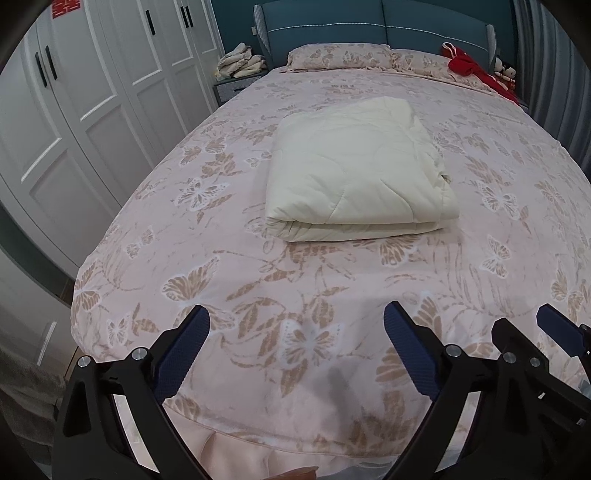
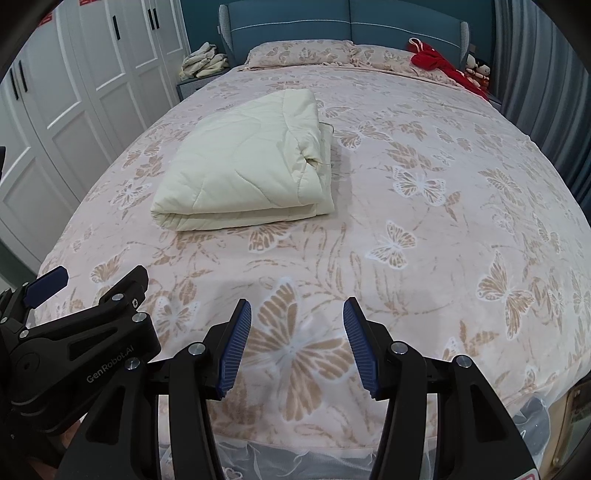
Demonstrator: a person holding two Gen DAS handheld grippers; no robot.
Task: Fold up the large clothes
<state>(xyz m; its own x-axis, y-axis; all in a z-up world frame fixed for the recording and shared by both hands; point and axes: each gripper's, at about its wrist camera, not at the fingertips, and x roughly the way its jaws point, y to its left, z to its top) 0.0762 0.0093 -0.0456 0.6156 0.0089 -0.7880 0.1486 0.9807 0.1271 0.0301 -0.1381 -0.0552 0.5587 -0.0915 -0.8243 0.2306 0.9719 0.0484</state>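
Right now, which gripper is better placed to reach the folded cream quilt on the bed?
Left, probably. From the left gripper the folded cream quilt lies almost straight ahead; from the right gripper it sits off to the left. Both are open, empty, and hover over the bed's near edge.

Both wrist cams sit at near foot of bed (image 1: 258, 280), tilted down, facing far headboard (image 2: 332, 22). Left cam further left; both share bed w/ folded quilt (image 1: 354, 166).
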